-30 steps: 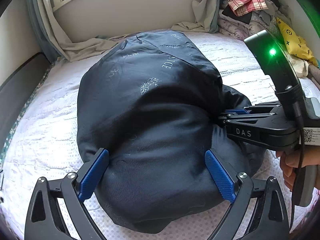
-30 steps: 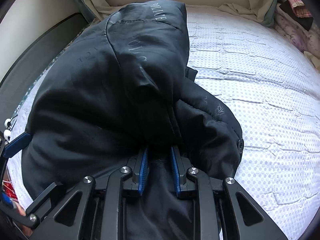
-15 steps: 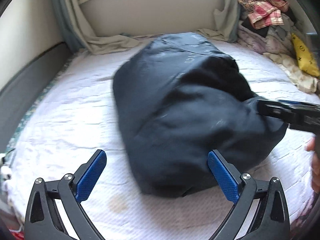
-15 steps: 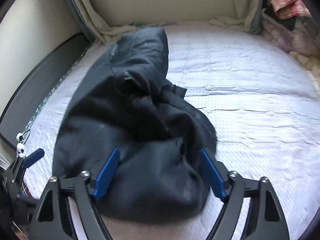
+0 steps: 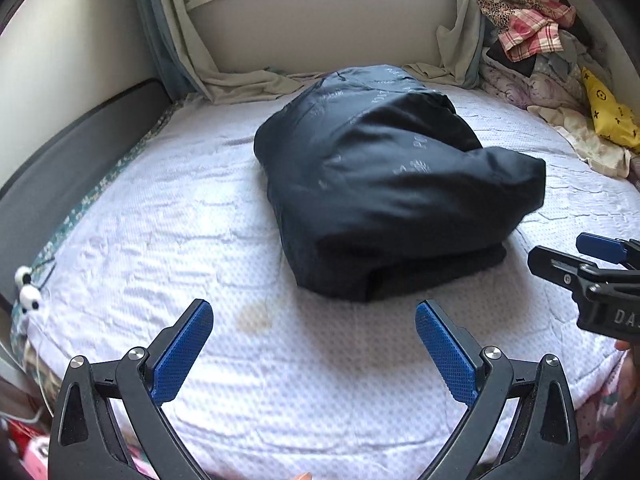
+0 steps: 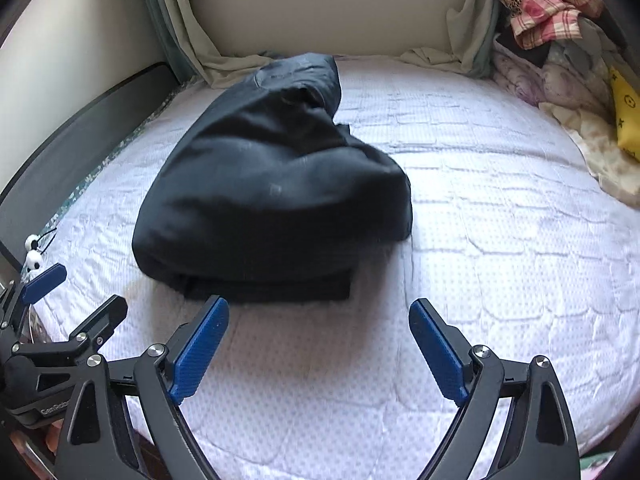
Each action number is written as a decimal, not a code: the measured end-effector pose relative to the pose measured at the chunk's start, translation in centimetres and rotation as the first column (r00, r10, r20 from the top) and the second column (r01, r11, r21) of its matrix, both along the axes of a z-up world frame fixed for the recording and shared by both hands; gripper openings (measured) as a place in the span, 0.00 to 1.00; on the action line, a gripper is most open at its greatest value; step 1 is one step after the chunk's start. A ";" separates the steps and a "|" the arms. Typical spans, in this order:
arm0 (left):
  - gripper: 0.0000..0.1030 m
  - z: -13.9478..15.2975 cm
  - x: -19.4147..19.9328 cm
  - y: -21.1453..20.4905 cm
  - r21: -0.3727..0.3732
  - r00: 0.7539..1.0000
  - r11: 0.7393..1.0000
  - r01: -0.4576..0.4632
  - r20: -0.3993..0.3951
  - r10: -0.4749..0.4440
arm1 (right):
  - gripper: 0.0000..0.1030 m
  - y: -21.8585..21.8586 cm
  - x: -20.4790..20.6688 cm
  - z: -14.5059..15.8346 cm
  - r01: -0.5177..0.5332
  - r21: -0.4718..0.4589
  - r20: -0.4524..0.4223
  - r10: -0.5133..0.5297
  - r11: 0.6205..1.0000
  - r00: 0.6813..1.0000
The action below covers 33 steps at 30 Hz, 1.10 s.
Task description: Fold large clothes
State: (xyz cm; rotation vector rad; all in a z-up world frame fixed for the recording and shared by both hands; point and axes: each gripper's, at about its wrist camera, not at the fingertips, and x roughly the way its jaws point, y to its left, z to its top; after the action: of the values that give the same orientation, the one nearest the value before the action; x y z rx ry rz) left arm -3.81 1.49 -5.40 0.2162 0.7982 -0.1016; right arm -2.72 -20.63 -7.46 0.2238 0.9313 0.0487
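Both grippers have drawn back toward the near edge of the bed since a second ago, when our right gripper [image 6: 318, 350] was pinched shut on the dark padded jacket [image 5: 384, 184]; its jaws have just been opening and now stand wide with nothing between them. Going left to right: the dark bed frame [image 5: 76, 148] runs along the left side, then the white quilted mattress [image 5: 168, 216], then our left gripper [image 5: 314, 354] with its blue pads spread wide over bare mattress, holding nothing. Beyond it, toward the middle of the bed, the jacket rests as a puffy folded bundle, its layered edge facing us. On the right, the right gripper hovers just off the bundle's near corner, and a heap of unfolded clothes [image 5: 536, 48] sits in the far right corner. We judge this fold is essentially done and released. To finish well, we should check the bundle stays closed, since the padding looks springy, press it flat if a flap lifts, and keep both sets of fingers clear of the fabric while withdrawing.
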 end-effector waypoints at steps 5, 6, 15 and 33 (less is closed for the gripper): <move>0.99 0.0 -0.2 0.0 -0.015 1.000 1.000 -0.002 0.004 0.002 | 0.88 0.1 -0.7 -0.2 0.020 -0.021 0.008 -0.020 1.000 1.000; 0.99 -0.1 -0.3 0.0 -0.015 1.000 1.000 -0.004 0.007 0.004 | 0.88 0.1 -0.9 -0.2 0.025 -0.028 0.013 -0.024 0.999 1.000; 0.99 -0.4 -0.2 -0.1 -0.021 1.000 1.000 -0.012 0.000 0.012 | 0.88 0.0 -1.3 -0.1 0.030 -0.037 0.025 -0.029 0.999 0.999; 0.99 -1.0 0.4 -0.6 -0.023 1.000 0.999 -0.022 -0.015 0.022 | 0.88 0.1 -1.0 -0.5 0.020 -0.043 0.018 -0.020 0.999 1.000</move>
State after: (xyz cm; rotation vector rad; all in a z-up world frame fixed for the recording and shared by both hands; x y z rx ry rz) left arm -3.38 0.90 -6.36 0.1852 0.8137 -0.0916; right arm -3.73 -20.50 -7.95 0.1924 0.9119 0.0120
